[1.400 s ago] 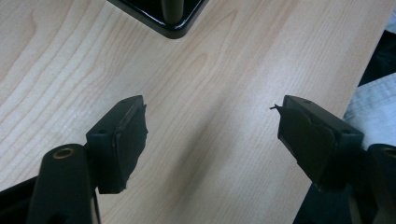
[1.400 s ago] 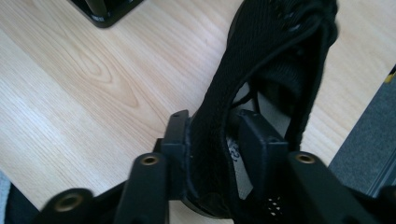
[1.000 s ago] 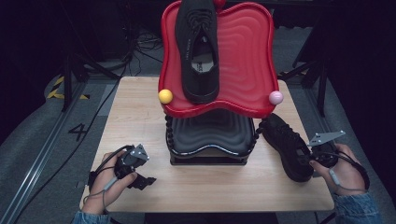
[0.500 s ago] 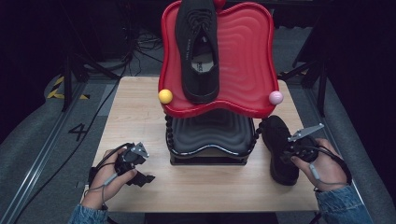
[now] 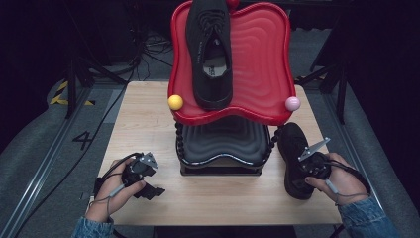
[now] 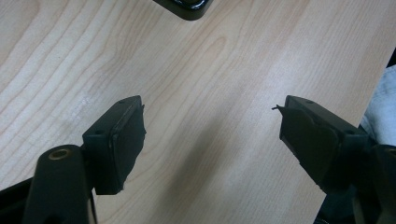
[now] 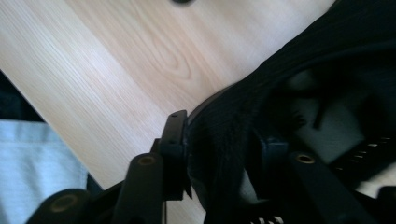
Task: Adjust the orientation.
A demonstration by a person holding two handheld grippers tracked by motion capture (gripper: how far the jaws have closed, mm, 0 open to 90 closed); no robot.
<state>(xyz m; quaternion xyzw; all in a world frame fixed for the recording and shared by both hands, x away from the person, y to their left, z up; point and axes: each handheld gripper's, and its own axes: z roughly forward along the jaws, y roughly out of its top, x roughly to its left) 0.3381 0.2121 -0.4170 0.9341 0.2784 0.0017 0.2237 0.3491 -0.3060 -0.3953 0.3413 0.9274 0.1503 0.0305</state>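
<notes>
Black knit wall of the shoe [image 7: 224, 154] sits between the right tongs [image 7: 219, 154], whose jaws have just been opening, 1 outside and 1 inside. The step is grabbing it. Next they must squeeze tight, then lift. The left tongs [image 6: 210, 140] wait open above bare worktop [image 6: 201, 70]. Beyond stands the red rack [image 5: 257, 59] with 1 more shoe [image 5: 210, 49].

One shoe [image 5: 210, 49] lies on the tray [image 5: 262, 64]; another [image 5: 293, 158] right of the stand [image 5: 220, 144].
</notes>
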